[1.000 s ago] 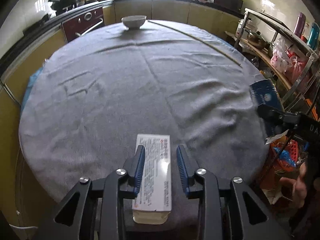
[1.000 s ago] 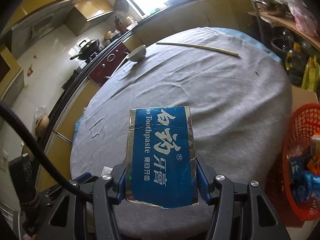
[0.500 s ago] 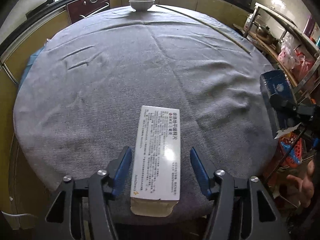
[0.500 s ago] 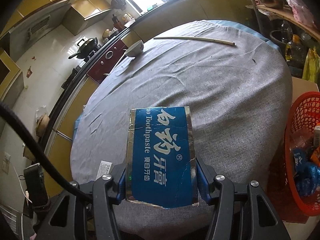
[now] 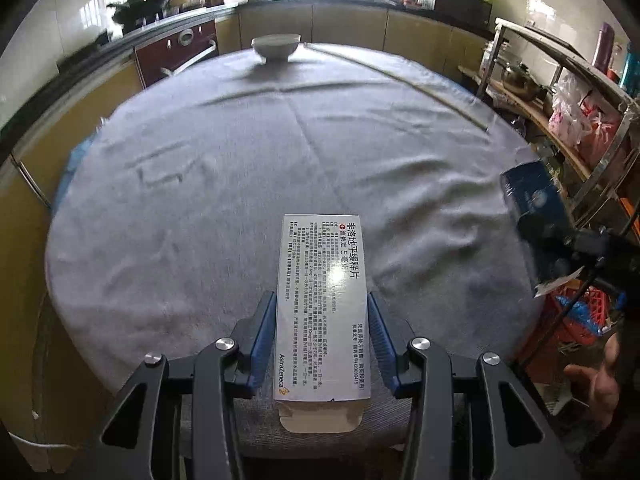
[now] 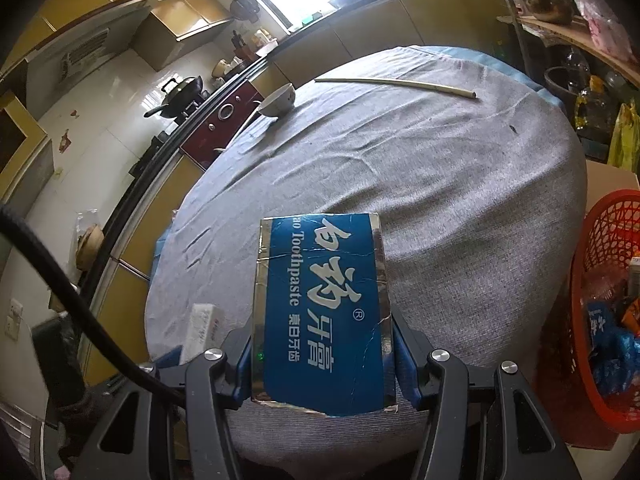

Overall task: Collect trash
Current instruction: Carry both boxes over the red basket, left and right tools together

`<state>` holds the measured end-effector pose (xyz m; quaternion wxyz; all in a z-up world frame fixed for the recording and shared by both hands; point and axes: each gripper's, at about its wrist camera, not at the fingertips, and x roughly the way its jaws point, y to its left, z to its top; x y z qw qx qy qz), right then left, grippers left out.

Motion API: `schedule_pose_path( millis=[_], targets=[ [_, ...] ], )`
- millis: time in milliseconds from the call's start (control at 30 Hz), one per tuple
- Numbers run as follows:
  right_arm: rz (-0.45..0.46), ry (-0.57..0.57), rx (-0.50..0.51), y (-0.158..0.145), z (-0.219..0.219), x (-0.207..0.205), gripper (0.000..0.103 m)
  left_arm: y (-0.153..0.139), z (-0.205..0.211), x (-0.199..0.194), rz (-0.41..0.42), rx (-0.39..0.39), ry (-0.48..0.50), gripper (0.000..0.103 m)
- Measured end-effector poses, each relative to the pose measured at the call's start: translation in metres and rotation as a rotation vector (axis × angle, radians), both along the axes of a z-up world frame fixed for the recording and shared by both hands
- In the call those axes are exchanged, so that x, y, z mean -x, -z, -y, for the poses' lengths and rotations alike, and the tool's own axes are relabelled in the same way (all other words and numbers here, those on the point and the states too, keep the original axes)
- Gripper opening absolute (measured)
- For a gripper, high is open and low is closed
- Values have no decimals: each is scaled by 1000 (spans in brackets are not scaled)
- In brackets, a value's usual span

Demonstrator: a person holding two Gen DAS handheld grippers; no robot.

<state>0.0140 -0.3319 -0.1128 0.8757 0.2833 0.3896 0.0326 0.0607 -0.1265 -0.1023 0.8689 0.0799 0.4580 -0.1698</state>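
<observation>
A white medicine box (image 5: 316, 248) with printed text lies lengthwise between the blue pads of my left gripper (image 5: 321, 298), at the near edge of the round table. The jaws are closing and the pads touch both long sides of the box. The same white box (image 6: 202, 326) shows low on the left in the right wrist view. My right gripper (image 6: 322, 340) is shut on a blue toothpaste box (image 6: 320, 280) with silver edges, held over the table's near right edge. The toothpaste box (image 5: 532, 196) also shows at the right of the left wrist view.
A grey cloth (image 5: 240, 160) covers the table. A white bowl (image 5: 276, 46) and a long thin stick (image 6: 400, 84) lie at the far side. A red basket (image 6: 608, 280) with wrappers stands on the floor at the right. A person's hand (image 5: 596, 380) is low right.
My left jaws spread wider around the white box, then came in against its sides, and the view shifted slightly. The right gripper and the toothpaste box stayed put.
</observation>
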Motion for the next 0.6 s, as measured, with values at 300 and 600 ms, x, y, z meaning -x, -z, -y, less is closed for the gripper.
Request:
schedule_pose_path(
  millis=[300,600],
  targets=[
    [55,14,18,-16,7,13,59,-39,28,12,108,-43,30,47],
    [111,63,70,-40,27,40,59,-73,60,26,188,-61,83,47]
  ],
)
